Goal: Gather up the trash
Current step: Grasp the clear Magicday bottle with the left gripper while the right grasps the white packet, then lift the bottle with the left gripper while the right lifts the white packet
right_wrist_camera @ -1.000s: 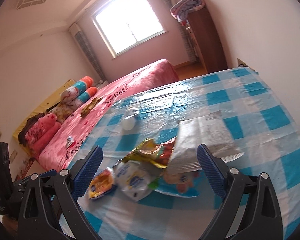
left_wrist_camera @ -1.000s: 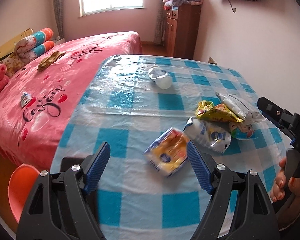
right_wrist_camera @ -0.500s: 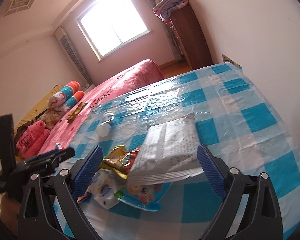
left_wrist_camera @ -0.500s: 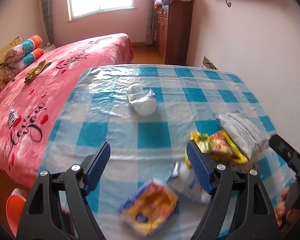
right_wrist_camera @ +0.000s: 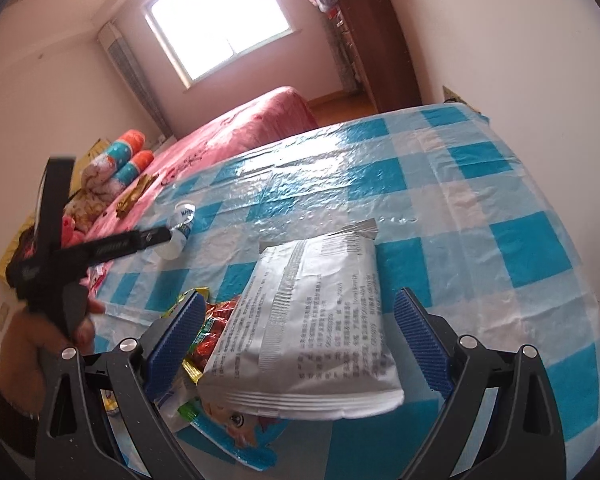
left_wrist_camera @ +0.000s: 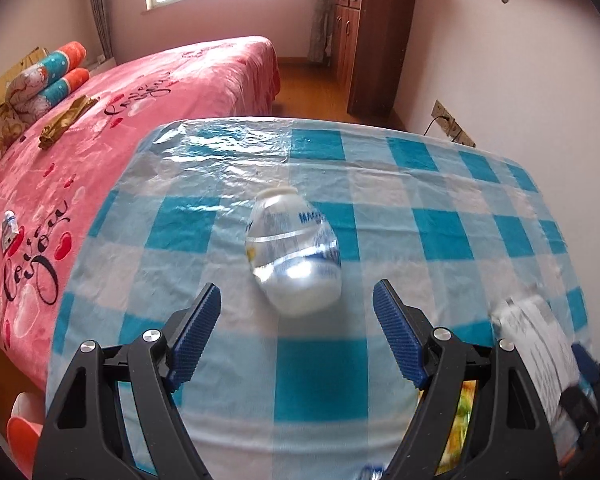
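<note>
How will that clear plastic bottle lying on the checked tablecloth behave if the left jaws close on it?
The bottle looks empty and already dented, so probably light and likely to crumple. It lies on its side on a glossy tablecloth, so a nudge may roll or skid it.

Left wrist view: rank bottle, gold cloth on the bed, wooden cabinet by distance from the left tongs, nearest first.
1. Bottle: lying on the table straight ahead of the open left tongs.
2. Gold cloth: on the pink bed, far left.
3. Cabinet: against the far wall, upper right.
</note>
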A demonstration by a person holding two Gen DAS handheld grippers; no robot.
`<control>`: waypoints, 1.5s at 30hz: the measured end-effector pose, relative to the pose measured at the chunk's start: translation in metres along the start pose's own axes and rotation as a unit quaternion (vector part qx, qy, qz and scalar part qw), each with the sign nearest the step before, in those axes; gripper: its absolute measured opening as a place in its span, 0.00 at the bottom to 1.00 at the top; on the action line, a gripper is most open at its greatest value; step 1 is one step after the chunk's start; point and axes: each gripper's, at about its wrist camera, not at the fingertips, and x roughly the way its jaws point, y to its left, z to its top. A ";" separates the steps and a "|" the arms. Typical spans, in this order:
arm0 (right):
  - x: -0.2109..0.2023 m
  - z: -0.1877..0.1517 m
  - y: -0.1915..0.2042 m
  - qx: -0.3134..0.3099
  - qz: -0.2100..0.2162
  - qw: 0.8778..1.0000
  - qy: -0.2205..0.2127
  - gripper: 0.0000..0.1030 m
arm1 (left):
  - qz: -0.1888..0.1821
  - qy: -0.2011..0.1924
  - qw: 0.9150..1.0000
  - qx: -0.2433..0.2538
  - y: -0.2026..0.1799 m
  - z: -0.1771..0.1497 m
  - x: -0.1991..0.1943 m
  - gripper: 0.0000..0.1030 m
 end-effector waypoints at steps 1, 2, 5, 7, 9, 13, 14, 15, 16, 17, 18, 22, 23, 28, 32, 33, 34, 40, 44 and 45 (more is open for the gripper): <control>0.002 0.000 0.001 -0.003 -0.004 1.000 0.003 0.91 | -0.001 0.003 1.000 -0.002 0.000 0.003 0.004 0.77; 0.005 0.000 0.001 -0.007 -0.010 1.000 0.007 0.91 | 0.000 0.007 1.000 -0.005 0.001 0.006 0.008 0.77; 0.012 -0.001 0.001 -0.011 -0.014 1.000 0.018 0.91 | 0.004 0.019 1.000 -0.011 0.000 0.014 0.022 0.77; 0.015 -0.001 0.001 -0.015 -0.019 0.999 0.023 0.91 | 0.008 0.026 1.000 -0.013 0.000 0.018 0.030 0.77; 0.018 -0.001 0.001 -0.018 -0.019 0.999 0.025 0.91 | 0.010 0.032 0.999 -0.018 0.001 0.020 0.037 0.77; 0.023 -0.002 0.001 -0.018 -0.013 0.999 0.033 0.91 | 0.025 0.041 0.998 -0.027 0.003 0.023 0.047 0.68; 0.024 -0.001 0.001 -0.019 -0.012 0.999 0.035 0.91 | 0.028 0.041 0.998 -0.028 0.003 0.024 0.048 0.62; 0.026 -0.002 0.002 -0.020 -0.012 0.999 0.040 0.91 | 0.034 0.038 0.998 -0.023 0.002 0.024 0.048 0.62; 0.027 -0.001 0.002 -0.021 -0.011 0.999 0.042 0.91 | 0.036 0.038 0.998 -0.020 0.000 0.024 0.049 0.62; 0.028 -0.001 0.002 -0.021 -0.010 0.999 0.045 0.91 | 0.037 0.037 0.998 -0.018 0.000 0.024 0.049 0.62; 0.029 -0.001 0.002 -0.021 -0.010 0.999 0.047 0.91 | 0.037 0.037 0.999 -0.017 -0.001 0.024 0.049 0.62; 0.031 -0.002 0.007 -0.033 -0.017 0.998 0.052 0.91 | 0.027 0.035 0.999 -0.016 -0.004 0.017 0.042 0.62; 0.031 -0.002 0.008 -0.038 -0.019 0.998 0.054 0.91 | 0.026 0.033 0.999 -0.014 -0.006 0.015 0.038 0.62; 0.031 -0.004 0.010 -0.051 -0.028 0.997 0.058 0.87 | 0.011 0.018 1.000 -0.007 -0.008 0.006 0.012 0.62; 0.028 -0.005 0.007 -0.054 -0.027 0.996 0.058 0.85 | -0.001 0.002 1.000 -0.003 -0.007 -0.006 -0.015 0.62; 0.026 -0.006 0.006 -0.055 -0.026 0.997 0.056 0.85 | -0.003 0.000 1.000 -0.003 -0.006 -0.008 -0.020 0.62; 0.025 -0.006 0.005 -0.055 -0.025 0.997 0.056 0.84 | -0.006 -0.003 1.000 -0.003 -0.005 -0.013 -0.028 0.62; 0.014 -0.009 0.000 -0.066 -0.016 0.997 0.045 0.77 | -0.020 -0.010 1.000 -0.009 0.001 -0.042 -0.065 0.62; 0.008 -0.012 -0.001 -0.071 -0.008 0.996 0.046 0.75 | -0.038 -0.012 0.999 -0.020 0.005 -0.062 -0.085 0.62; 0.005 -0.014 -0.002 -0.068 -0.001 0.997 0.046 0.75 | -0.045 -0.012 0.999 -0.022 0.006 -0.069 -0.090 0.62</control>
